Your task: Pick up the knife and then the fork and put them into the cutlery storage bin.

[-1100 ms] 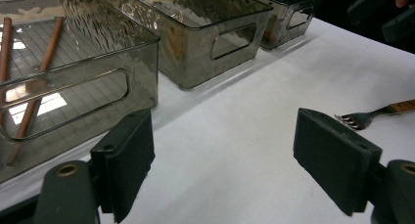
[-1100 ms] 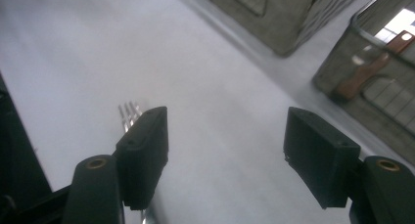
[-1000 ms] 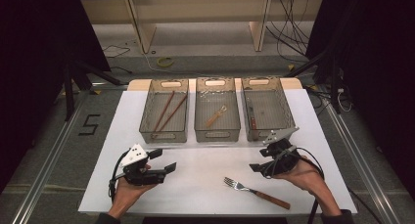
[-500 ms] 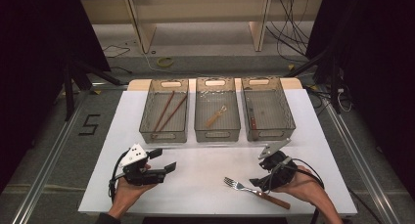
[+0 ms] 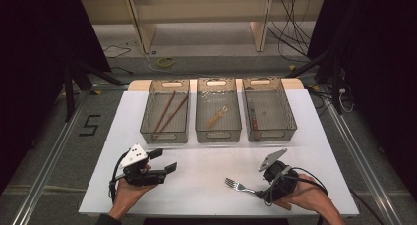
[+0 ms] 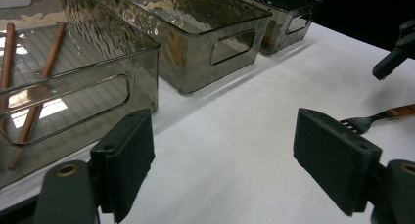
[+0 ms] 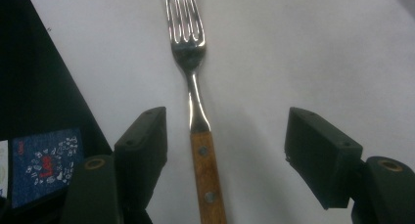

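Observation:
A fork [image 5: 240, 186] with a wooden handle lies on the white table [image 5: 206, 158] near its front right edge, tines pointing left. My right gripper [image 5: 263, 191] is low over the handle end, open. In the right gripper view the fork [image 7: 195, 82] runs up between the jaws of that gripper [image 7: 227, 119], closer to the left one, and neither pad touches it. At the front left my left gripper [image 5: 164, 160] is open with nothing between its fingers. The left gripper view has this gripper [image 6: 225, 136] aimed across the table, with the fork [image 6: 374, 120] at the far right.
Three clear bins stand in a row at the back. The left bin [image 5: 165, 135] holds two chopsticks, the middle bin [image 5: 218, 135] a small wooden-handled utensil, the right bin [image 5: 270, 134] a dark-handled piece. The table's front edge lies just behind the right hand.
The right gripper has come down and toward the table's front edge, and now straddles the fork's handle. The left gripper has stayed where it was.

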